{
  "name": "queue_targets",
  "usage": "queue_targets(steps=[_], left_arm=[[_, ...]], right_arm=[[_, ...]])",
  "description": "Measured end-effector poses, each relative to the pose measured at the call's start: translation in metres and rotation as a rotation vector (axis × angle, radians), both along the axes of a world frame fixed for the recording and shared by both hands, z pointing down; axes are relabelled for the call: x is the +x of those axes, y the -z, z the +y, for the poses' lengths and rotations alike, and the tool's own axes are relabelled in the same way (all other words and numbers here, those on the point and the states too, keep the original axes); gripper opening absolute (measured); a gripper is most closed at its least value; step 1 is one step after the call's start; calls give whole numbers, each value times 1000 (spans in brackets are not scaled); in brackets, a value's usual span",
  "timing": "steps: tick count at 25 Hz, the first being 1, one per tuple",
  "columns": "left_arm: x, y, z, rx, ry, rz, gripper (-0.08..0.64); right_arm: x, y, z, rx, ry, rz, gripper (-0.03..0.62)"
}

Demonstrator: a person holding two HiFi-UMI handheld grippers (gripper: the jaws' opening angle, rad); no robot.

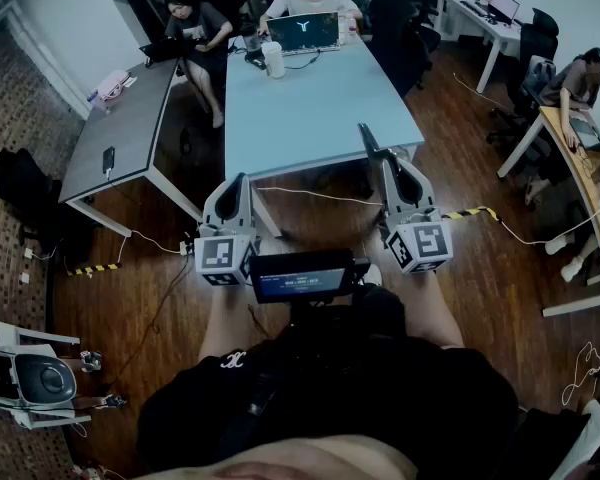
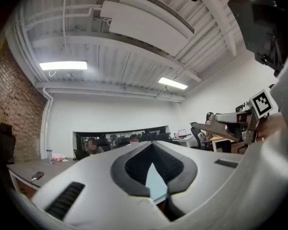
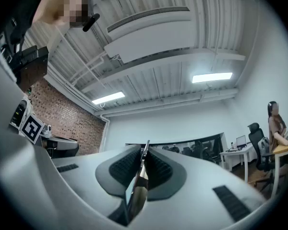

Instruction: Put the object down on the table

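My right gripper (image 1: 387, 165) is held up in front of the near edge of the light blue table (image 1: 320, 108), shut on a thin, flat dark object (image 1: 368, 142). That object sticks out past the jaw tips and leans up and to the left. In the right gripper view the thin object (image 3: 140, 174) stands edge-on, pressed between the dark pads of the right gripper (image 3: 143, 153). My left gripper (image 1: 242, 181) hangs level beside it, short of the table's near left corner. The left gripper (image 2: 151, 144) has its jaw tips together and nothing between them.
At the table's far end stand a laptop (image 1: 303, 30) and a white cup (image 1: 273, 58), with two people seated there. A grey table (image 1: 120, 128) with a phone (image 1: 108, 158) lies left. A desk (image 1: 580, 183) and another person are on the right. Cables (image 1: 310, 194) cross the wooden floor.
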State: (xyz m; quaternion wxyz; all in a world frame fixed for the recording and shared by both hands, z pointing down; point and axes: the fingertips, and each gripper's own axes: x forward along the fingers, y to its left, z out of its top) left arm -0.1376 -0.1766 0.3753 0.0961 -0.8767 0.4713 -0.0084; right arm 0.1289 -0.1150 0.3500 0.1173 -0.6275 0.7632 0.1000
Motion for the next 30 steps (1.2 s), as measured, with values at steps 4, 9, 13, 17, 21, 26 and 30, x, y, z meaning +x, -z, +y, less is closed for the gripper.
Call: queue_targets(steps=[4,9,13,17,21,26,30], left_arm=[[-5,-20,-17,-39,21,4,-6],[-5,-34,-62,-64,59,-2,-6],[8,-35,-118,-56,87,-11,-6],[34,-30,-192,-41,101,-16,-6],[69,-17,-262,-16,100,-22,-5],[96,-19,-319,-22,102,-40,-6],[98,-25,-348,-66,114,-37,-5]], right_arm=[[-2,-11,-24,-15,7,0,20],[9,-20,-78,-28,27,0,20],[23,-25,-143,-24,59,-7,20],[42,-24,-222,-20,99,-4,20],[65,-18,-296,-23,132,-21,20],[84,-34,-364,-67,156,-13,20],[81,-64,-406,-122,168,-16,20]])
